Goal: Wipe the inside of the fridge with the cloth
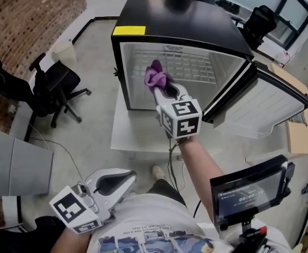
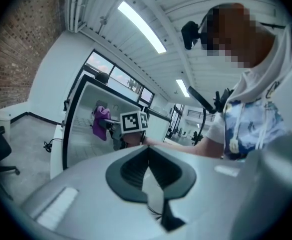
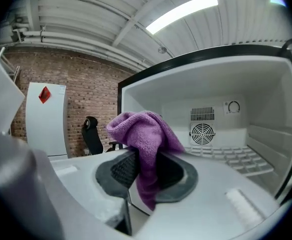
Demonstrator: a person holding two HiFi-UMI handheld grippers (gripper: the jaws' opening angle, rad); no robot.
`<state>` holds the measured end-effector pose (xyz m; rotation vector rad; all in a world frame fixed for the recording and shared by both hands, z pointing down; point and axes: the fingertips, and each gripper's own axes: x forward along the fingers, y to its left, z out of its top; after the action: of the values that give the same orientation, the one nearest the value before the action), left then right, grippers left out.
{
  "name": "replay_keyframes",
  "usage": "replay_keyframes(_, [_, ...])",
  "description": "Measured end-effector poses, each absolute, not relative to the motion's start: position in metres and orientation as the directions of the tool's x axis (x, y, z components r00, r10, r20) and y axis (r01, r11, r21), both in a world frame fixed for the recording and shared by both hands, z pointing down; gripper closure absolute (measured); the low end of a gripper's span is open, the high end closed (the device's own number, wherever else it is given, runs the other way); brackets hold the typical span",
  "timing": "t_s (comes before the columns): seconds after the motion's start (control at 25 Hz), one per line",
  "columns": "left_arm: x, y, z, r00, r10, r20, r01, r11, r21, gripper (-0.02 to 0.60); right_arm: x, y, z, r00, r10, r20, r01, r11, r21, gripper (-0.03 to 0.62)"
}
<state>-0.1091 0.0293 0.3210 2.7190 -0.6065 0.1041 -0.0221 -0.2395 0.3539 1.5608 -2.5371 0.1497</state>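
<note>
Concrete flooring is surrounding the open fridge (image 1: 180, 20), whose inside the right gripper (image 1: 163, 88) is facing, its fingers (image 3: 123, 170) clamping the purple cloth (image 1: 155, 74) so a wad is bunching beyond their tips for wiping, while the left gripper (image 1: 123, 182), closed on nothing, is hanging low, seemingly to keep clear.

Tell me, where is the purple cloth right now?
In the head view, the purple cloth is pinched in the right gripper, at the mouth of the open fridge, left of its door.
</note>
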Motion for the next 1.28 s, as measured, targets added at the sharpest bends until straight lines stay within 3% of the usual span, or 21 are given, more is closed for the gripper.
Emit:
replay_keyframes(0.52, [-0.072, 0.025, 0.330, 0.947, -0.284, 0.154, -0.320, -0.887, 0.333, 0.574, 0.073, -0.221, 0.440, -0.265, -0.905, 0.332, -0.957, 0.290, 0.028, 0.516])
replay_keyframes(0.88, [-0.071, 0.001, 0.321, 0.932, -0.322, 0.165, -0.359, -0.878, 0.315, 0.574, 0.138, -0.260, 0.491, -0.099, -0.928, 0.360, -0.995, 0.103, -0.008, 0.516])
replay_keyframes(1.28, [-0.058, -0.043, 0.324, 0.906, -0.384, 0.180, -0.423, -0.850, 0.313, 0.574, 0.174, -0.322, 0.529, 0.002, -0.927, 0.375, -1.000, -0.004, -0.005, 0.516])
